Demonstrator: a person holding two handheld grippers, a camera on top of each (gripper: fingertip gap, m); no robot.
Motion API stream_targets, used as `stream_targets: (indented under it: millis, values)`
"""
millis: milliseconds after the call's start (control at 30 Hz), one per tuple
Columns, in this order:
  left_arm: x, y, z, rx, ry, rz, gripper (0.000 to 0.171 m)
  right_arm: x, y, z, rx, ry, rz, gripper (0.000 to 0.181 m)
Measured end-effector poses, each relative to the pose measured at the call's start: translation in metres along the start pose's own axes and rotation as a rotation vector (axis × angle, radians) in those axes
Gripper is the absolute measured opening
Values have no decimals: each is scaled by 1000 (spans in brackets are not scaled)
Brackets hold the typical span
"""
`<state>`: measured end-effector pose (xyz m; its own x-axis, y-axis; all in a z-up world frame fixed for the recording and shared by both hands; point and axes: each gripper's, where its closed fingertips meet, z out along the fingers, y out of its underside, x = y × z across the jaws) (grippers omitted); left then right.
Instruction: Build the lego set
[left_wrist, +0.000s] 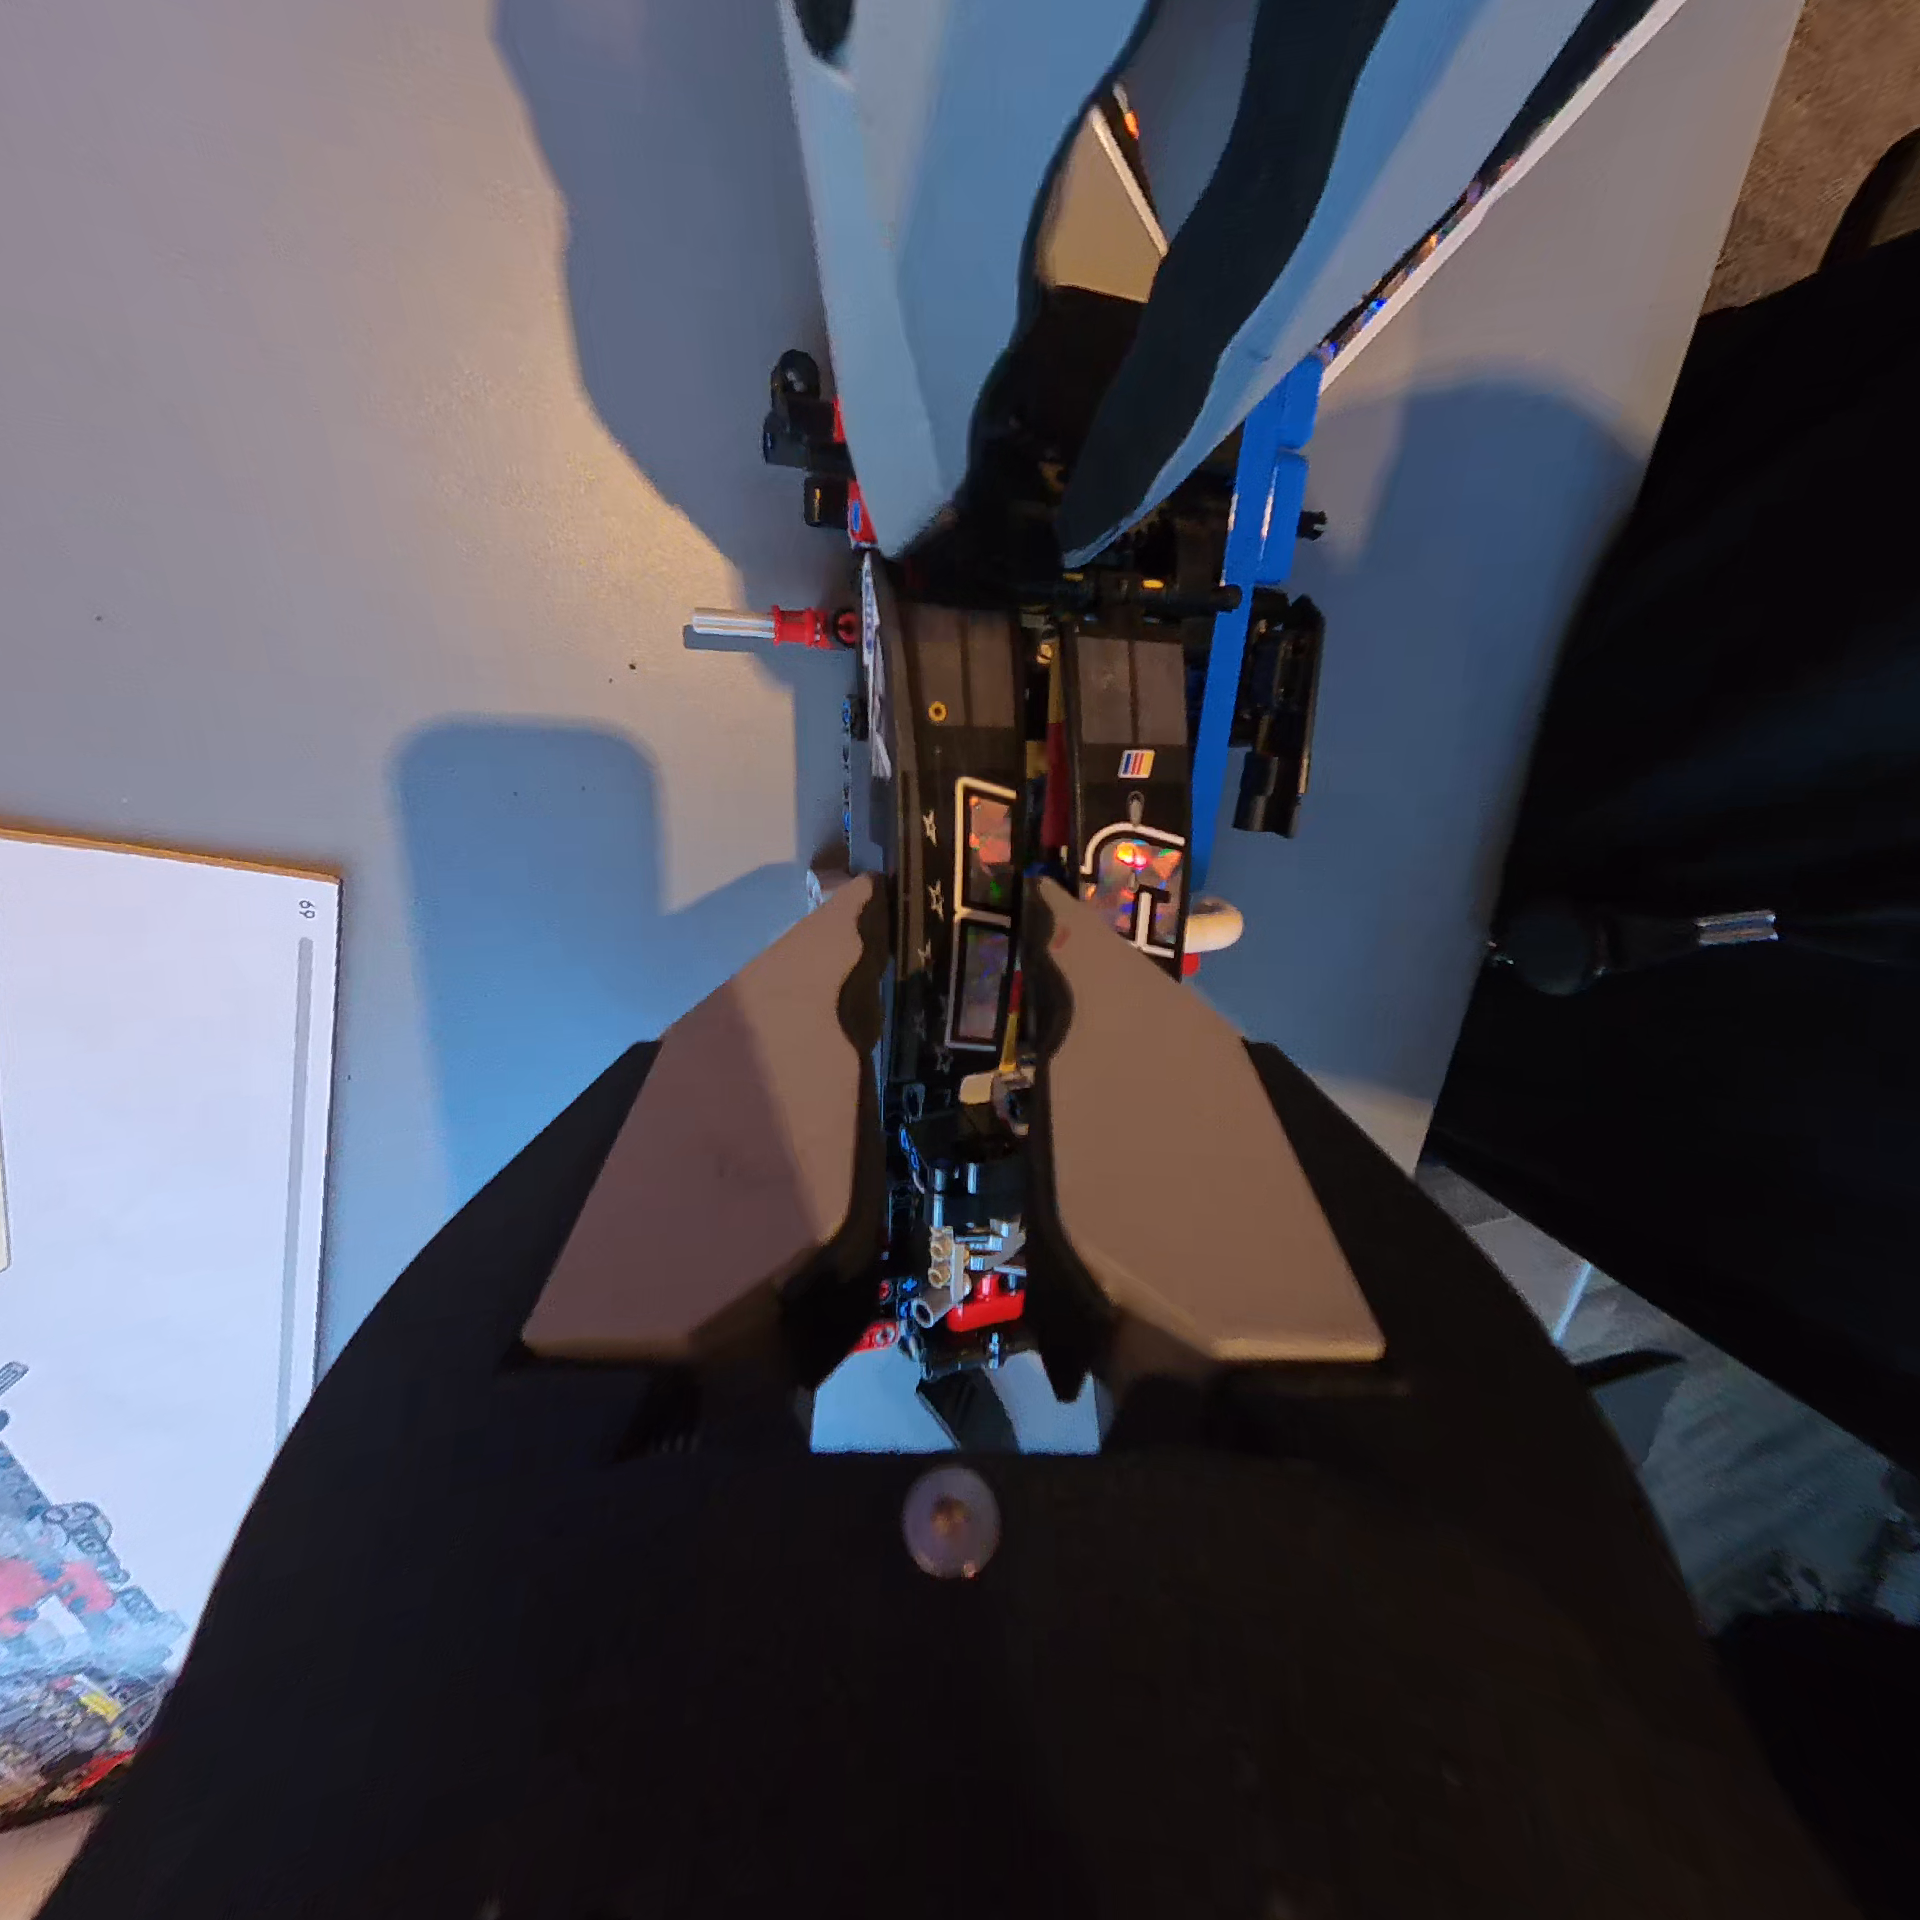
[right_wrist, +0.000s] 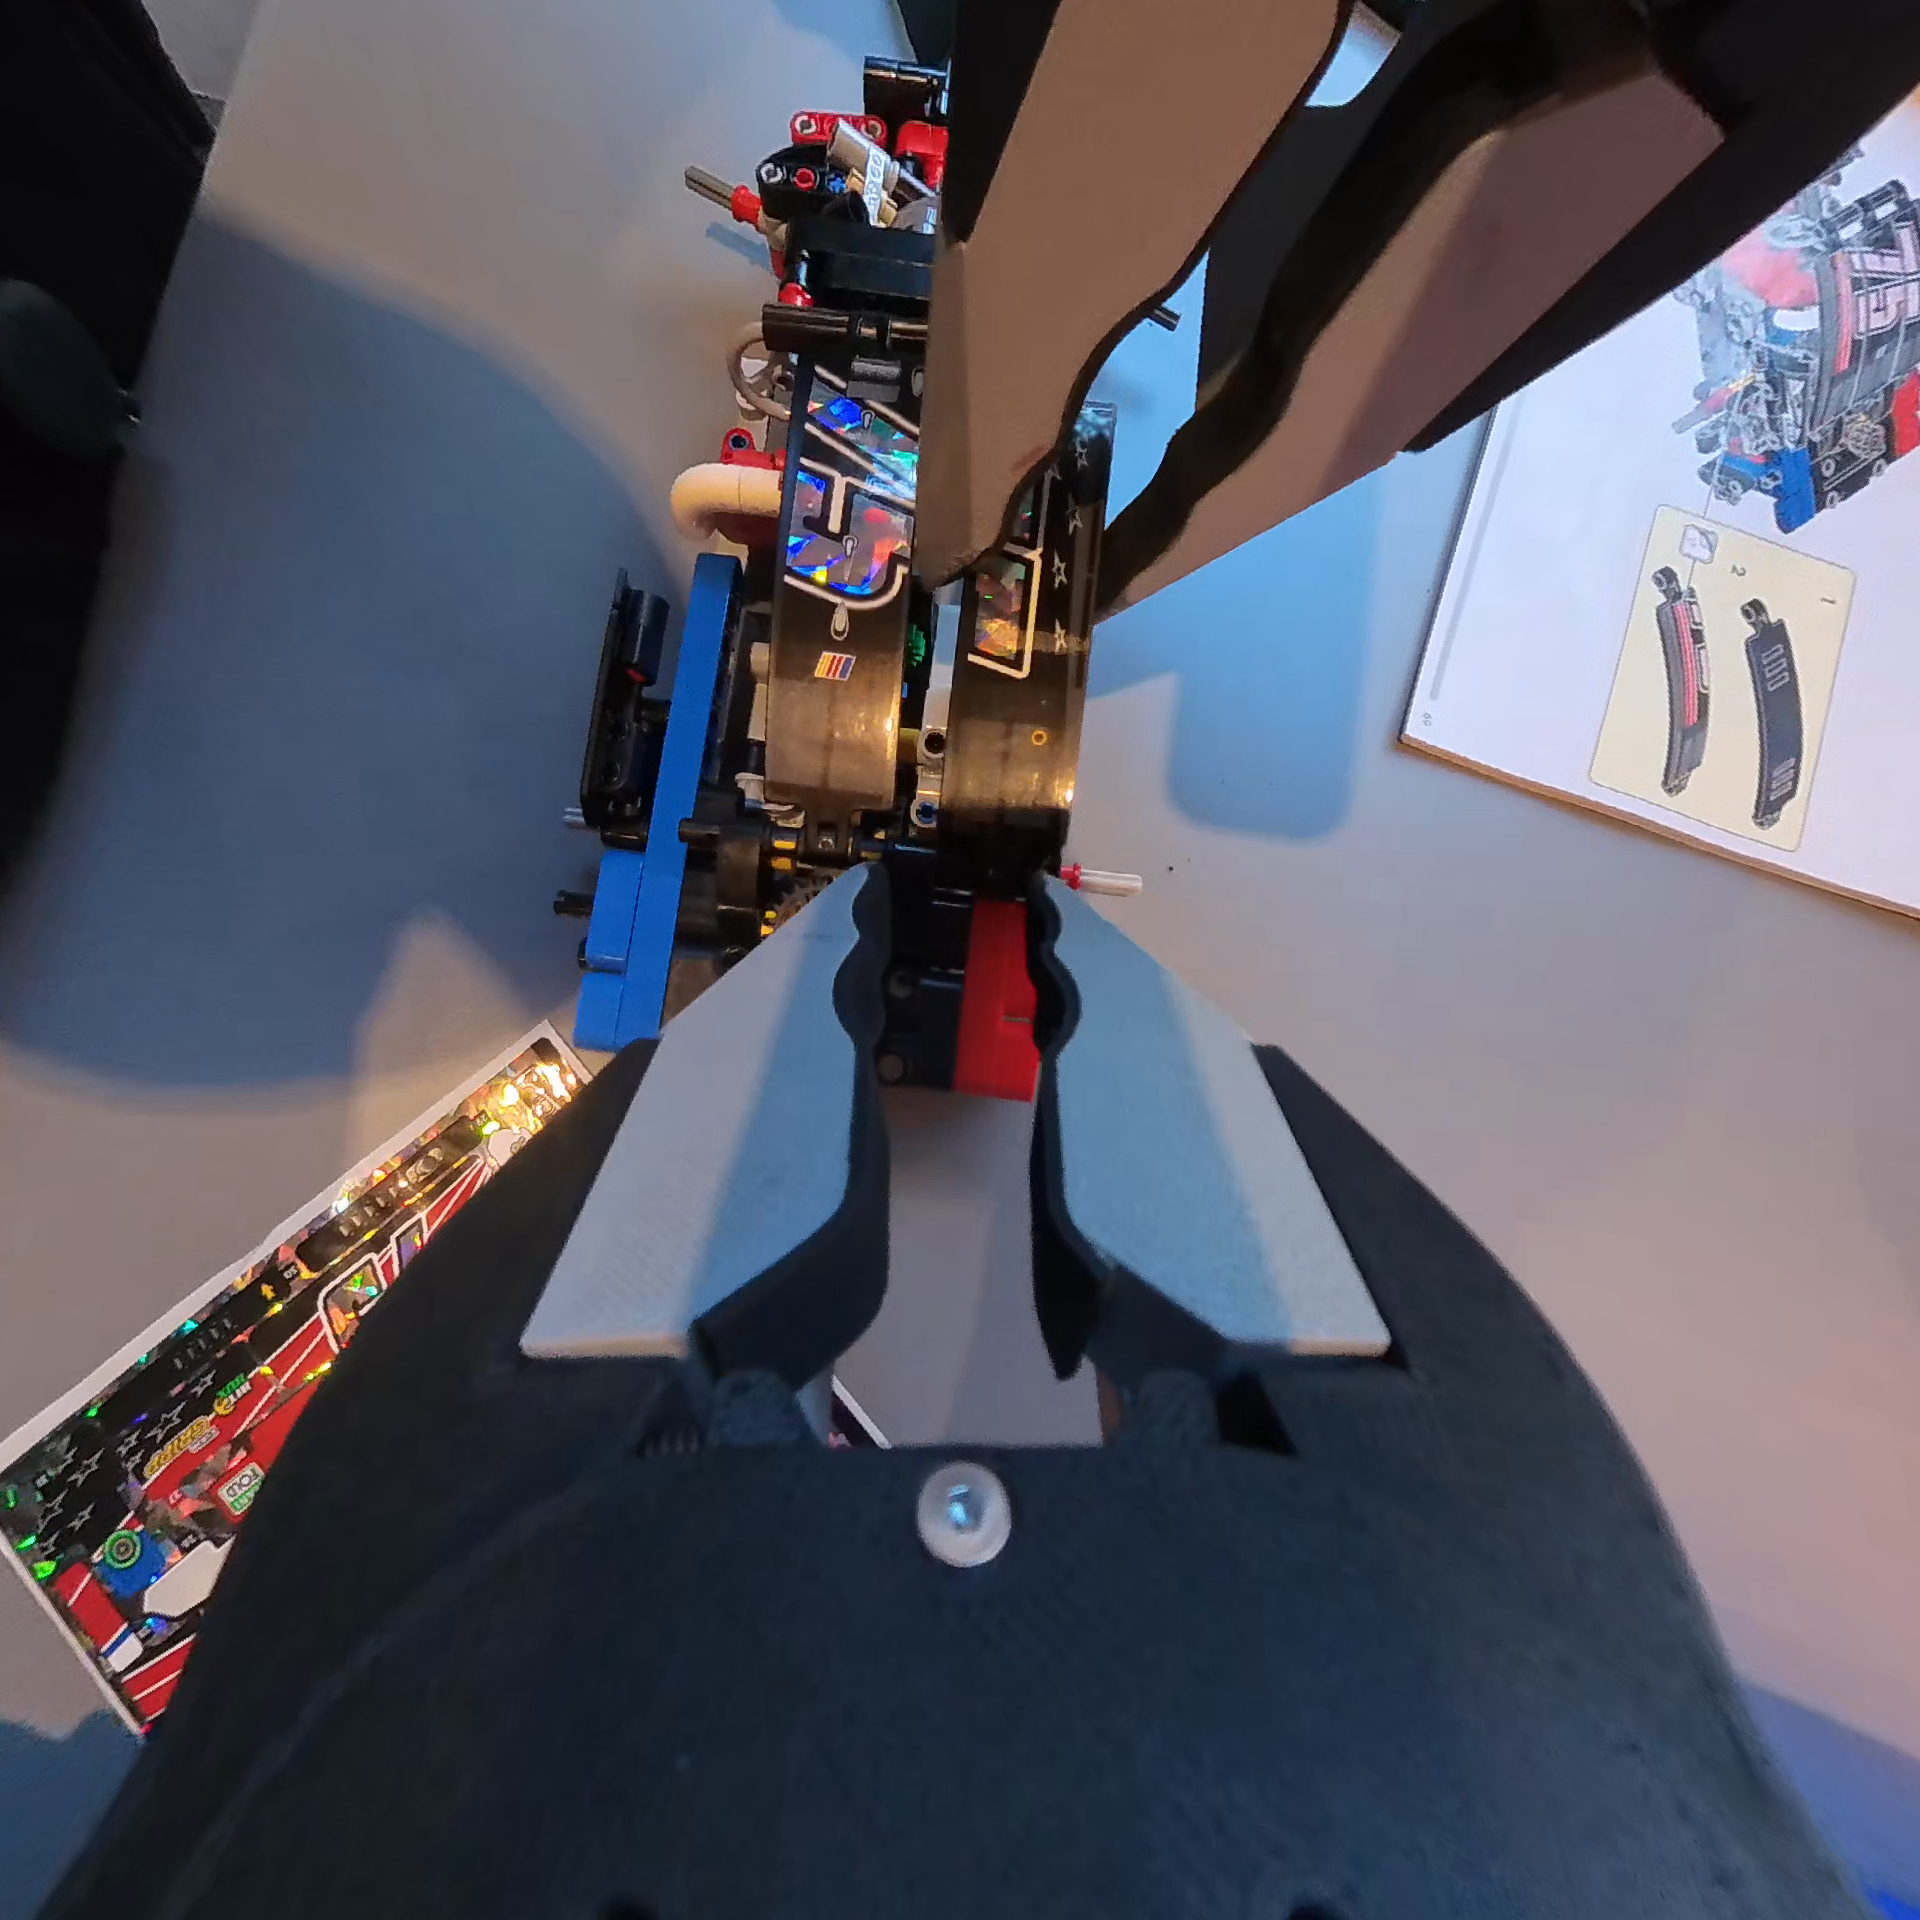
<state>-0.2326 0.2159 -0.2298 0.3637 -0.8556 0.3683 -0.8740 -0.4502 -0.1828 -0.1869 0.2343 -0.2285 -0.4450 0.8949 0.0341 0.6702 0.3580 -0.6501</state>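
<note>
Right gripper: right gripper (right_wrist: 954, 914) clamped on the black-and-red block end (right_wrist: 961, 997) of the part-built black, blue and red lego vehicle (right_wrist: 831, 665), pinning that end so it can't skid.
Left gripper: left gripper (left_wrist: 954, 935) closed narrow over one curved black stickered panel (left_wrist: 971, 831), its inner finger down in the slot beside the second such panel (left_wrist: 1132, 790); I judge I'm pressing it home against my right-hand grip.
Model: lying mid-table on the grey table (left_wrist: 312, 416), blue plate (left_wrist: 1247, 582) towards the table's dark edge.
Clutter: open white instruction booklet (right_wrist: 1662, 623) on one side, holographic sticker sheet (right_wrist: 208, 1403) by my right gripper.
Room: bare table between model and booklet; the opposed grippers nearly meet, so little slack along the model.
Risk: white axle pin (left_wrist: 732, 627) sticks out sideways, easy to snag.
</note>
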Motion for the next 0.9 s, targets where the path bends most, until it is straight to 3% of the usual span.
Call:
stream_targets:
  millis: [533,767,900]
  values:
    - [2,5,0,-37,-5,-14,21,-3,-2,1,-3,-7,-19,20]
    - [2,7,-2,105,-37,-44,21,-1,-7,3,100,31,41,24]
    - [5,11,-9,274,-84,-62,21,0,-16,-8,256,50,127,28]
